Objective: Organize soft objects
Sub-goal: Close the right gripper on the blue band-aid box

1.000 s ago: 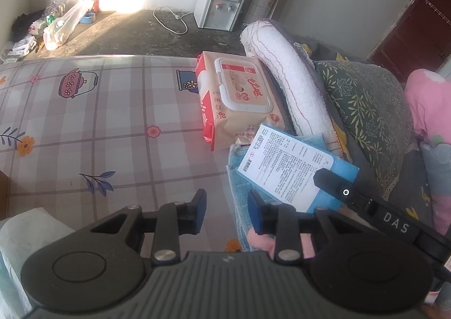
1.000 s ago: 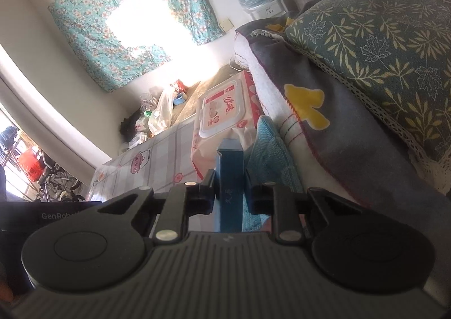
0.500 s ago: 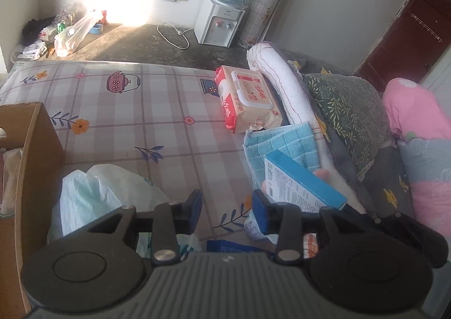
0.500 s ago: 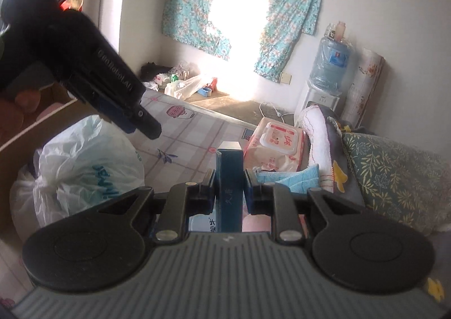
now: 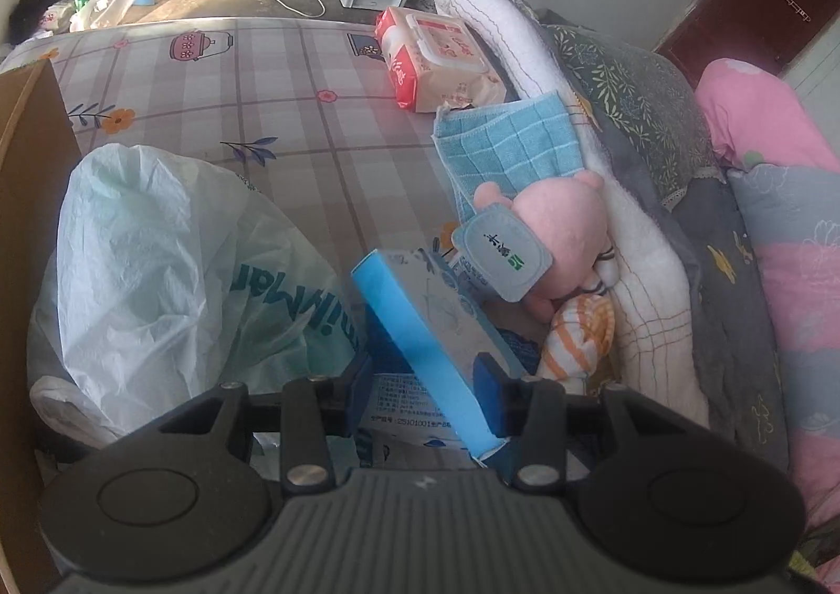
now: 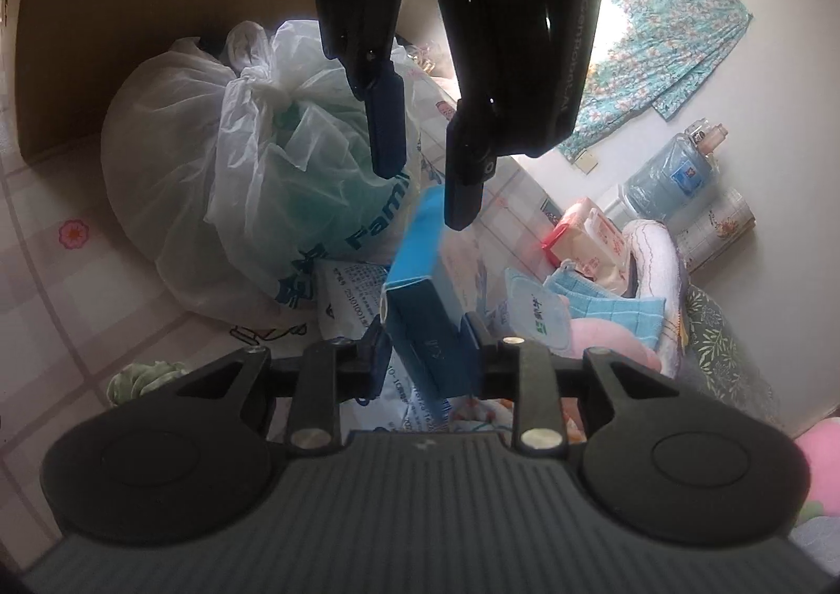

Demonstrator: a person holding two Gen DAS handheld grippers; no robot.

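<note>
Right hand-held gripper (image 6: 426,350) angled down, jaws opening around blue box (image 6: 420,274); left hand-held gripper (image 5: 422,379) spread

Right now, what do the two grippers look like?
Each gripper has a dark grey ribbed body, two round black discs, silver screws and blue finger pads. In the right wrist view, the left gripper looks black, with pale lettering along its side.
</note>
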